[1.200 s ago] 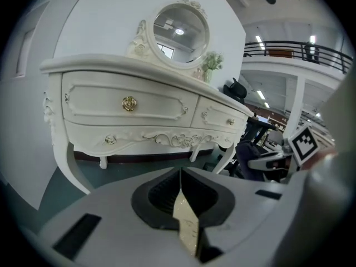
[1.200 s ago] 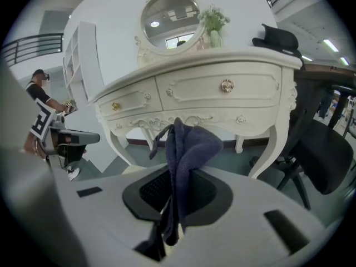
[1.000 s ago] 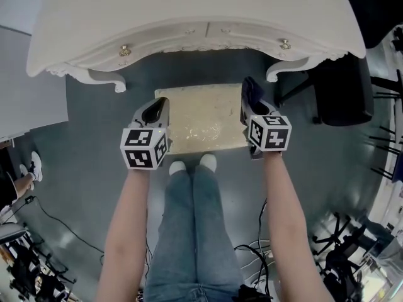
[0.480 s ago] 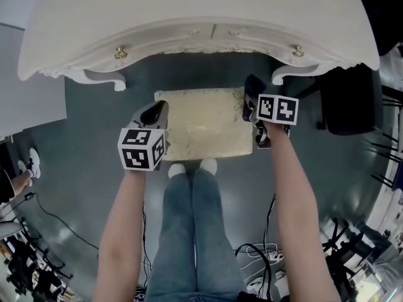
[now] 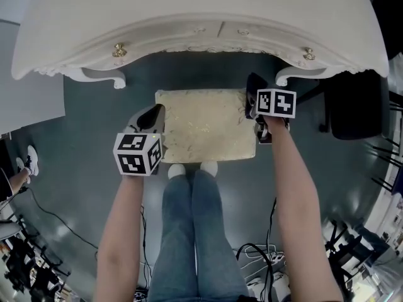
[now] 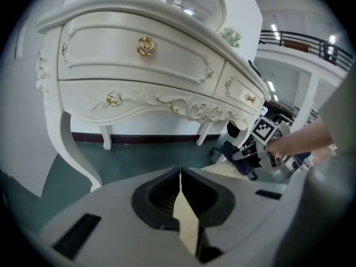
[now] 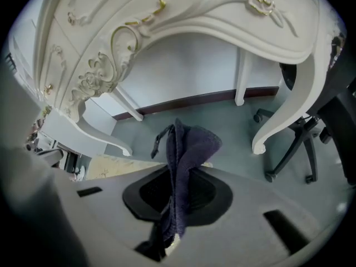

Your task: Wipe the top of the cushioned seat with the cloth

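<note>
In the head view, the cushioned seat (image 5: 204, 128) stands on the floor in front of your feet. Your left gripper (image 5: 155, 113) is at its left edge and your right gripper (image 5: 255, 102) at its right edge.

In the left gripper view, the fingers are pressed together on nothing.

In the right gripper view, the fingers are clamped on the dark cloth (image 7: 186, 149); whether it touches the seat is unclear.

You look ready to wipe, but I judge the whole top still to be done.

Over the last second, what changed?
The right hand-held gripper, clamping the cloth, moved forward along the seat's right edge toward the dresser. The left hand-held gripper drifted slightly back, shut and empty. The seat stayed put; the cloth is still held.
</note>
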Tool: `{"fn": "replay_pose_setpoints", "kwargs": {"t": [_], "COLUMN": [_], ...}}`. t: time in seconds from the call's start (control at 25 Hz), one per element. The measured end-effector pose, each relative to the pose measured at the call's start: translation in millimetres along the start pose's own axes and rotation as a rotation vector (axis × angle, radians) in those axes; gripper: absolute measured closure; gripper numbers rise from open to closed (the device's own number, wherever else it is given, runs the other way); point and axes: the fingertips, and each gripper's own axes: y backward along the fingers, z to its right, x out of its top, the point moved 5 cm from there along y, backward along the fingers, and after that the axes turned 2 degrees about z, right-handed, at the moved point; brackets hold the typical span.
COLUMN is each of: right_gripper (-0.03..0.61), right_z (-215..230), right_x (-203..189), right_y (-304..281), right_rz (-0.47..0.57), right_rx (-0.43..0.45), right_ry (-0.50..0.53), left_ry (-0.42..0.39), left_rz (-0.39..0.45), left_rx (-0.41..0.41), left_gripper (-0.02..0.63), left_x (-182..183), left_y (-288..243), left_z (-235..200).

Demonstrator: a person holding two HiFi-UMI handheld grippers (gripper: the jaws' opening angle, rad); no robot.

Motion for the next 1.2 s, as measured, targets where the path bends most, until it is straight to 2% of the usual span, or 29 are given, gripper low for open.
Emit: {"fn": "replay_pose_setpoints", "kwargs": {"t": [0.2, 0.68, 1.2], "right_gripper": [0.541, 0.541, 0.541], "right_z": [-5, -44, -82], "right_x": [0, 2, 3], "right_y": [-2, -6, -17], "right_rz": [0.029, 0.008, 0.005], "right_rx": [0.004, 0.023, 0.058], "right_ry": [-0.059, 0.056, 0.069], "left_ry": [0.015, 0.032, 0.049], "left_rz": [0.003, 0.017, 0.031], "left_rx": [0.011, 0.013, 0.027], "left_gripper": [0.604, 0.604, 0.604], "left_x": [-5, -12, -22], "left_y": [3, 20, 36], "left_z": [-7, -15, -32]}}
